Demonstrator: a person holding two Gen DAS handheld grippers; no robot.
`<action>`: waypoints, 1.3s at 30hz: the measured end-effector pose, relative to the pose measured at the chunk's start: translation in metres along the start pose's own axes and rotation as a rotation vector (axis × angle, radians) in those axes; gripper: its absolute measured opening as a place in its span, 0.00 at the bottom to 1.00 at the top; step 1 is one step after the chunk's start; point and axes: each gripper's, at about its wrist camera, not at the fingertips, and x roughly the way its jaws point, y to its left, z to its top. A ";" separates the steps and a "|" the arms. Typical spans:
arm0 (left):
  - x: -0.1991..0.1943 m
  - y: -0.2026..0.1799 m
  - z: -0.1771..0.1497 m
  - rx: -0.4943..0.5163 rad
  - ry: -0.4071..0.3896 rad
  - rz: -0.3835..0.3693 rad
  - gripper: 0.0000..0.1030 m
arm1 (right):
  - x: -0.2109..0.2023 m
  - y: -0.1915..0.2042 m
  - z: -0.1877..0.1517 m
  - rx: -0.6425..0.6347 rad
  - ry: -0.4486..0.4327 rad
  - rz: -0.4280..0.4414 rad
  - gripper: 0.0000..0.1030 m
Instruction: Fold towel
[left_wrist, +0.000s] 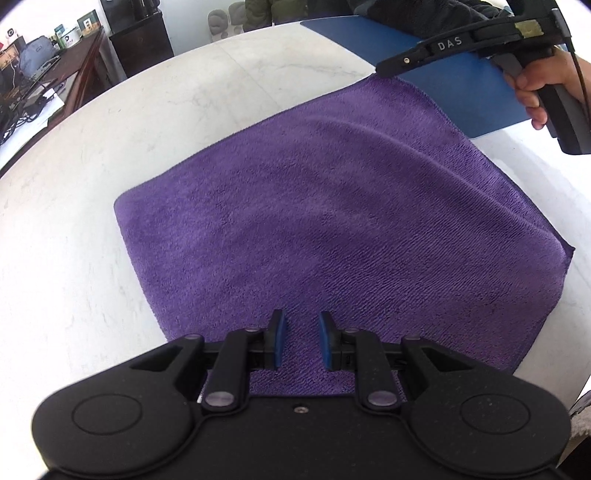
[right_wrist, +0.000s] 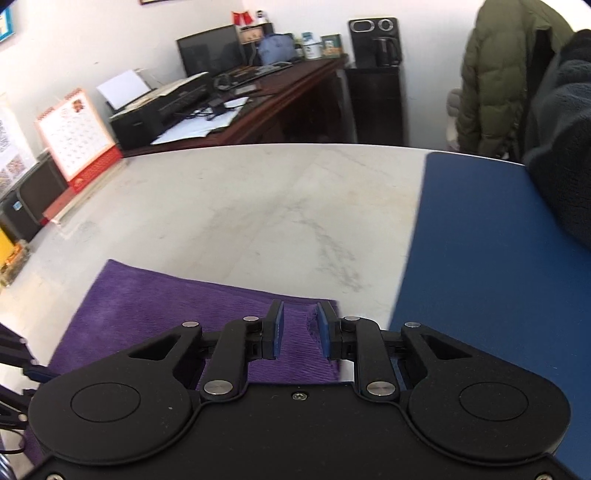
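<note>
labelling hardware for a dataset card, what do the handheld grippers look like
Both are matte black: two round discs, linked arms with silver pivot pins, and blue pads on the fingers. The right gripper shows white "DAS" lettering, a grey pistol handle, a taped patch and a black cable.

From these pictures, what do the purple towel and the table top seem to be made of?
The purple towel looks like soft microfibre cloth: matte, with fine ribbed pile and a stitched edge. The table top looks like white marble or an imitation: smooth, faintly glossy, with grey veins.
</note>
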 end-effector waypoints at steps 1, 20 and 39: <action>0.000 0.000 0.000 -0.002 0.000 -0.001 0.18 | 0.002 0.000 0.001 -0.001 0.007 -0.003 0.07; 0.000 0.000 -0.001 0.023 0.012 0.010 0.21 | 0.011 0.008 -0.012 -0.161 0.053 -0.104 0.04; 0.001 0.000 -0.003 0.029 0.016 0.019 0.22 | 0.016 0.000 -0.014 -0.201 0.074 -0.113 0.04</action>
